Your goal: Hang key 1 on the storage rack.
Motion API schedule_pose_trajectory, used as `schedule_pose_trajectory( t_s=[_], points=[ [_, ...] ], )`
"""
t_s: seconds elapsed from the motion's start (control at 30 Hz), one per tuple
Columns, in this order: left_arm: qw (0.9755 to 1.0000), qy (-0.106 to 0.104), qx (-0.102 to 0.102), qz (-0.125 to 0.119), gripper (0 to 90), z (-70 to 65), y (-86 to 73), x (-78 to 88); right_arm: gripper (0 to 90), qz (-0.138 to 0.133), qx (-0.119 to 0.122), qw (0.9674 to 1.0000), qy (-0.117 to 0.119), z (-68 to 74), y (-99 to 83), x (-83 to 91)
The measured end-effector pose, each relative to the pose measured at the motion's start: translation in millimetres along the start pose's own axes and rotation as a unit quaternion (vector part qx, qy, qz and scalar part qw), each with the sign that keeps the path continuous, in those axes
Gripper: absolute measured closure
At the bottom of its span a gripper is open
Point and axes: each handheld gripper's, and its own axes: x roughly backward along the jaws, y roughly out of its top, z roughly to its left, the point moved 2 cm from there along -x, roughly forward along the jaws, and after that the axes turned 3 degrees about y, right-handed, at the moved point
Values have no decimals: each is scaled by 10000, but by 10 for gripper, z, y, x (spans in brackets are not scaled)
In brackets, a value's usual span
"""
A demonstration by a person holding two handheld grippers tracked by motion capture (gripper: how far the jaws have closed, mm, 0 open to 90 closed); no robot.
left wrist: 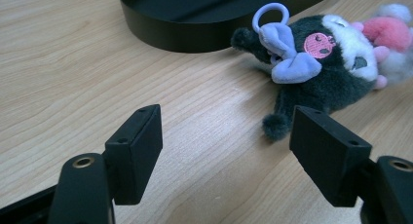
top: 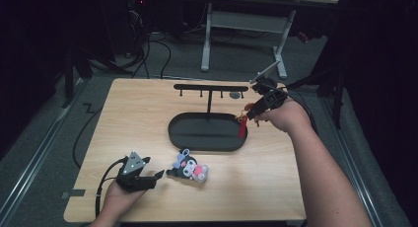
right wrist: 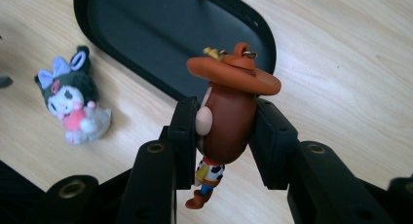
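Cowboy figure keychain (right wrist: pixel 226 119): brown head, orange hat, metal ring at the crown. Clamped by the head between the jaws of the right gripper (right wrist: pixel 225 136), body dangling below. In the high view the right gripper (top: pixel 252 113) holds it above the tray's rim at about 3 o'clock, a red part of the keychain (top: pixel 242 127) hanging down.

Just behind, at 12 o'clock of the tray (top: pixel 177 138), stands the black hanger rack (top: pixel 211 88), a crossbar on a post with small pegs beneath.

Step in hand, as I judge it: carrying the figure toward the rack to hang it. Next move calls for lifting the ring to peg height and threading it on; with the grip on the head the ring stands free, but it is small, so alignment must be careful.

Plush keychain (top: pixel 190 168), dark with lilac bow and pink pom, lies on the table (top: pixel 276 187) at 6 o'clock of the tray. The left gripper (top: pixel 155 176) rests at its 9 o'clock, jaws spread apart, empty.

The left gripper view gives the plush's lilac loop (left wrist: pixel 270 14) and shows that one foot lies just beside a jaw, untouched. The right gripper view shows the pads pressing the figure's head; the high view alone places the rack and both hands.
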Motion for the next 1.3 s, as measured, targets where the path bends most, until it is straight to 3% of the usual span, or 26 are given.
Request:
schedule_pose_trajectory(
  t_s=[0.37,0.63,1.3],
  points=[
    [10000,-37,-23,0,282,-10,10,-18,654,-126,-152,9998,0,-86,243,-23],
    [10000,-33,-15,2,283,-3,8,-22,654,-189,-111,9998,1,-74,356,-19],
    [10000,-58,-21,21,284,-7,0,-20,655,-154,-262,9994,-185,-181,453,-48]
  ],
)
